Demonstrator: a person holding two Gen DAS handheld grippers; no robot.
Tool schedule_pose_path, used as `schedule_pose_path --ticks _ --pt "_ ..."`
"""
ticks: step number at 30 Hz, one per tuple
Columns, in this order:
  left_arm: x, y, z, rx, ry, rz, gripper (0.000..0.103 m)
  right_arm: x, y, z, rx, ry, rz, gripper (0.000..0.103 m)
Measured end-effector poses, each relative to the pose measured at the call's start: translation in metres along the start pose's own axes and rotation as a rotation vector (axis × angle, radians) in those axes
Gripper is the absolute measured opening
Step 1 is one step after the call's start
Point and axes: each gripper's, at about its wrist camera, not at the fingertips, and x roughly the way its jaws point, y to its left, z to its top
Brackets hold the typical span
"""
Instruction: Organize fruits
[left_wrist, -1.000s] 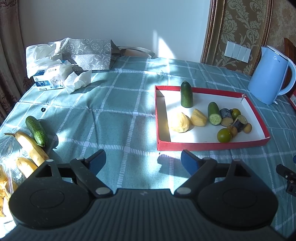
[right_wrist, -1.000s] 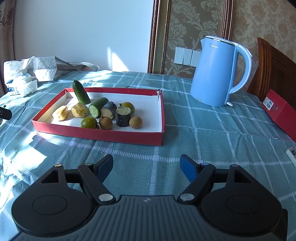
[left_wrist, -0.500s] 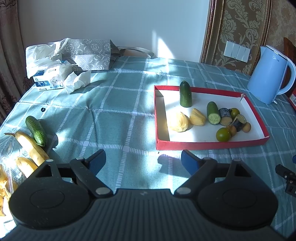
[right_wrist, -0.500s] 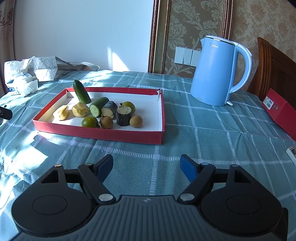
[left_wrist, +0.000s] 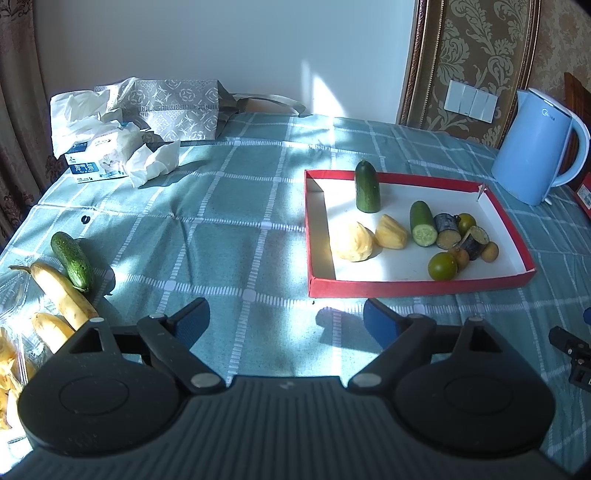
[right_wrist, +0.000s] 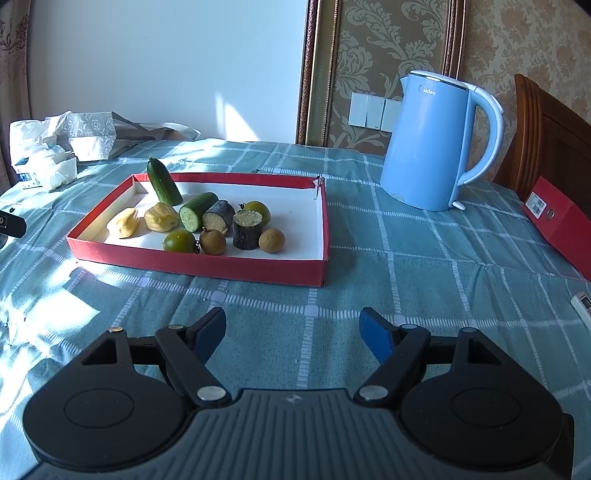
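Kettle (right_wrist: 430, 144) beside red tray (right_wrist: 207, 264) | tissue pack (left_wrist: 99, 162) far | left gripper (left_wrist: 284, 319), right gripper (right_wrist: 293, 332) spread, empty

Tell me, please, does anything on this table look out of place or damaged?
Yes. One cucumber and two bananas lie on the cloth at the left, outside the red tray that holds the other fruit. The tray's far right corner looks torn open. Nothing appears spilled.

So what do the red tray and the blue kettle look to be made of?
The red tray looks like matte cardboard: thin folded walls, a white inside, and one corner split open. The blue kettle looks like smooth, slightly glossy plastic, with a soft sheen on its body and a molded handle; any metal inside cannot be seen.
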Motion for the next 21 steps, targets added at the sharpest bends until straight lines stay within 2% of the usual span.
schedule_pose_path --ticks 21 --pt "0.0014 0.0012 0.0004 -0.002 0.005 0.0 0.091 0.0018 0.0025 0.0011 -0.005 0.005 0.008 0.079"
